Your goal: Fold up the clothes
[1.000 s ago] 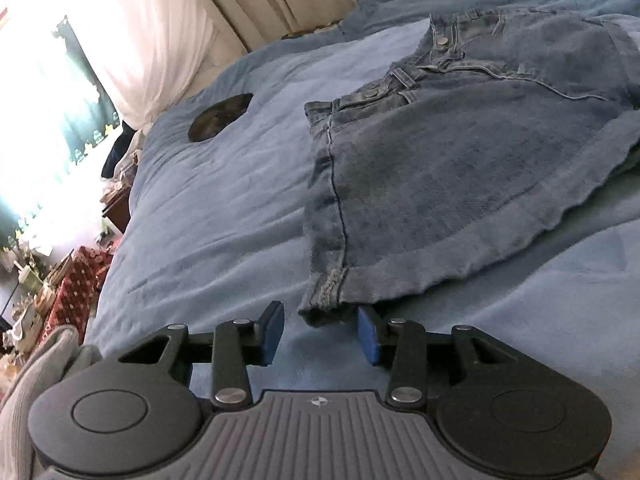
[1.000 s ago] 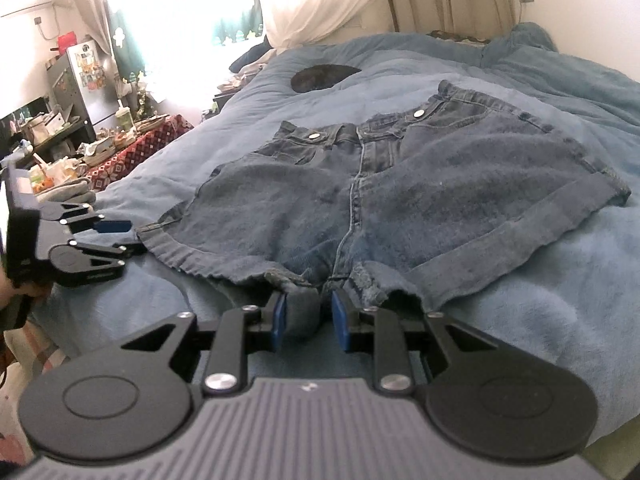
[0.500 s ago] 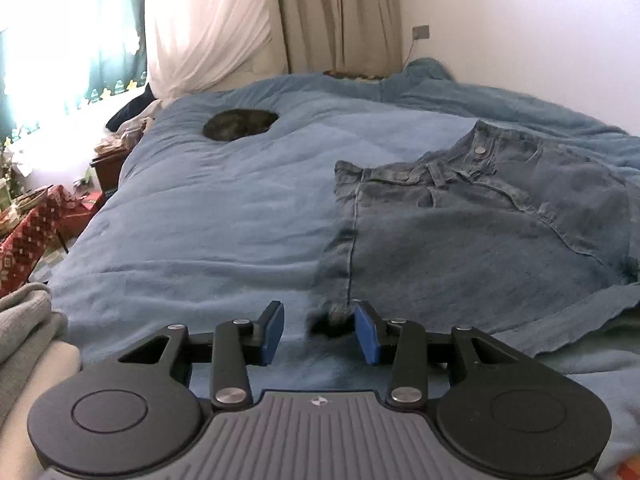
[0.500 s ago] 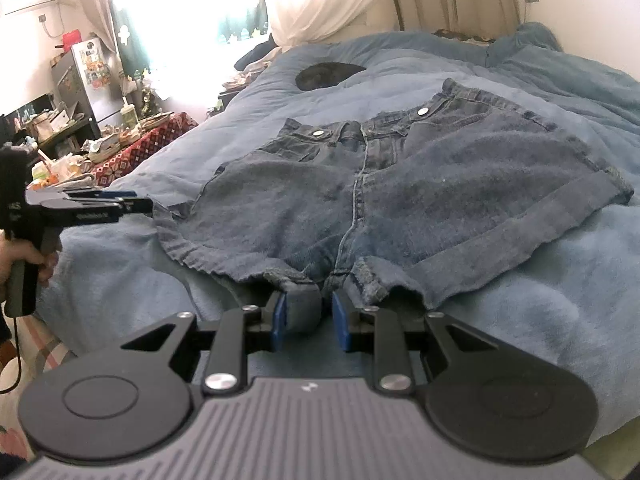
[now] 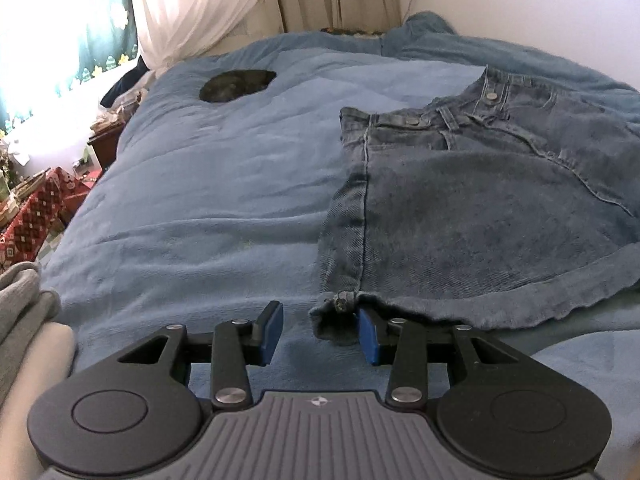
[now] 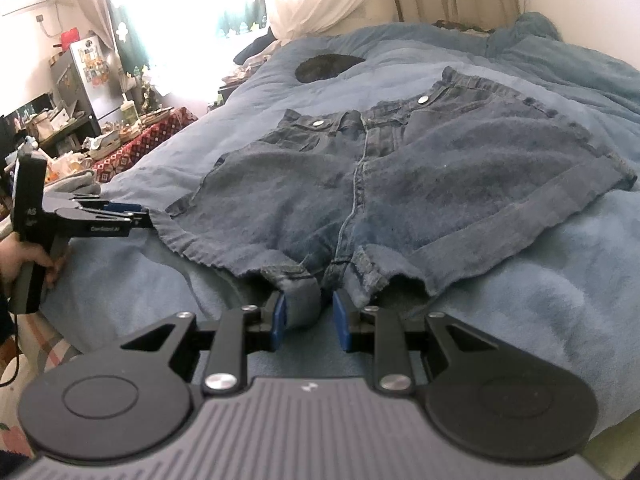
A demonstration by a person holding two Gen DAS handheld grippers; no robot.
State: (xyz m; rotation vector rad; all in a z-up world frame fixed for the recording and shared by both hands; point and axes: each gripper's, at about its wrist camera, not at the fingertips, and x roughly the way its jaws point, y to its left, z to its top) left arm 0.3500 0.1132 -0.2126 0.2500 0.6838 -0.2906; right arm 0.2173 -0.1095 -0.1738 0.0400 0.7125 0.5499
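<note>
Denim shorts [image 6: 400,184] lie flat on the blue bed [image 5: 200,200], waistband toward the far wall. Left gripper [image 5: 318,334] at the shorts' outer hem corner, fingers spread, corner between them, unpinched. Right gripper [image 6: 308,320] at the shorts' crotch hem; fingers apart with a cuff fold between them, pinch not clear.

Faded blue denim shorts [image 6: 400,184] with silver metal buttons [image 6: 421,99] lie on a light blue fleece bed cover [image 5: 208,200]. At far left of the frame, a red cloth [image 5: 34,216] carries a white diamond pattern. Both black grippers have blue pads [image 5: 269,330].
</note>
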